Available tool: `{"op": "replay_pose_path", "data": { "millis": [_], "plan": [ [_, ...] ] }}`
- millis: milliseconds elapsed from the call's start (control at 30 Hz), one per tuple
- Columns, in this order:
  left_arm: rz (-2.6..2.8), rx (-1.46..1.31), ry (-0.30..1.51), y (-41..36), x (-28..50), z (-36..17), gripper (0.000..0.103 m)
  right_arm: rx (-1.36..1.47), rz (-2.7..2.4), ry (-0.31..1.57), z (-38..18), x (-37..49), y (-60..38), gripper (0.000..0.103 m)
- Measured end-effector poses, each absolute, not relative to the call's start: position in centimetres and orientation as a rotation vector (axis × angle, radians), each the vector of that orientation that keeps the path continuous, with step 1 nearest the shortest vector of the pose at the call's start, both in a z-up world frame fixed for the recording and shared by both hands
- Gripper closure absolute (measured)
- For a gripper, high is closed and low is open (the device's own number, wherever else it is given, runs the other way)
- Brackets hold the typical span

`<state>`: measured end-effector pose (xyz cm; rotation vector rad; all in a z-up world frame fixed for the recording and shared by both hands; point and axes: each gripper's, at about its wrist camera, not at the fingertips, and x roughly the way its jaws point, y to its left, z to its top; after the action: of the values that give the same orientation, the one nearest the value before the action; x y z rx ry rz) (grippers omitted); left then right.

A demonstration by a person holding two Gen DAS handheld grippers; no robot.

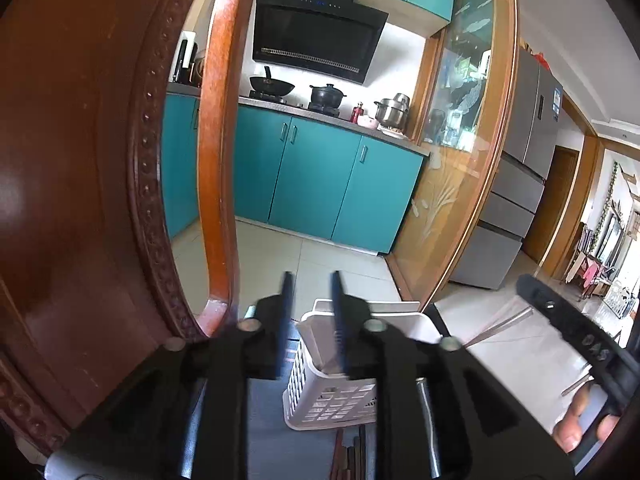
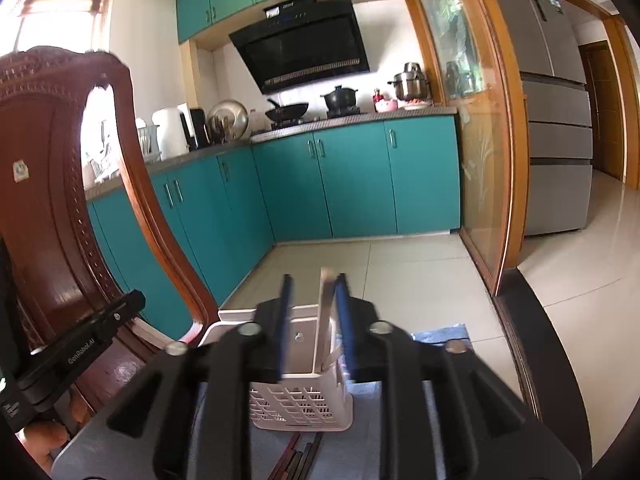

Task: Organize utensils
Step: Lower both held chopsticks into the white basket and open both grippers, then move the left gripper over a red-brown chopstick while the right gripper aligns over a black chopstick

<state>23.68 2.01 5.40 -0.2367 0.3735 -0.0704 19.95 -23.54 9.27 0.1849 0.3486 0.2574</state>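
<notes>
Item: white plastic utensil basket, lattice-sided with a solid upper rim, standing upright on a blue cloth at the edge of a table.

Contents: one flat metal utensil handle, silver, standing nearly upright in the basket and leaning a little to the right; its working end is hidden inside.

Loose items: dark wooden chopsticks lying on the cloth just in front of the basket.

Right gripper: fingers spread, the metal handle between them, close against the right finger; no pinch can be confirmed.

Left gripper: fingers spread with nothing between them, hovering above the basket.

Left view only: the right tool's body at the right edge, with thin metal rods beside it; identity unclear.

Right view only: the left tool's body beside a carved wooden chair back.
</notes>
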Motion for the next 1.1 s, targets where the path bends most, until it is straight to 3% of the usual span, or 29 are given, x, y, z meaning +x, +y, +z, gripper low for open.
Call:
{"op": "replay_pose_path", "data": {
  "millis": [67, 200, 300, 567, 833, 1100],
  "plan": [
    [-0.076, -0.247, 0.36, 2.2, 23.0, 5.4, 0.064, 0.19, 0.271, 0.314, 9.7, 18.8, -24.2, 0.066],
    [-0.097, -0.242, 0.359, 2.1, 21.6, 5.2, 0.057, 0.166, 0.376, 0.272, 10.0, 16.6, -24.8, 0.066],
    [-0.106, -0.194, 0.331, 1.5, 20.2, 5.1, 0.056, 0.131, 0.548, 0.356, 8.6, 15.9, -23.9, 0.066],
    [-0.056, -0.127, 0.324, 0.9, 19.0, 4.4, 0.053, -0.029, 0.459, 0.999, -6.0, 21.9, -19.2, 0.066],
    [-0.066, -0.123, 0.382, 0.5, 19.4, 3.6, 0.053, -0.071, 0.37, 1.107, -10.3, 23.3, -17.0, 0.067],
    [-0.069, -0.086, 0.436, 0.0, 19.5, 2.8, 0.051, -0.061, 0.409, 1.108, -10.0, 23.6, -16.0, 0.072]
  ]
}}
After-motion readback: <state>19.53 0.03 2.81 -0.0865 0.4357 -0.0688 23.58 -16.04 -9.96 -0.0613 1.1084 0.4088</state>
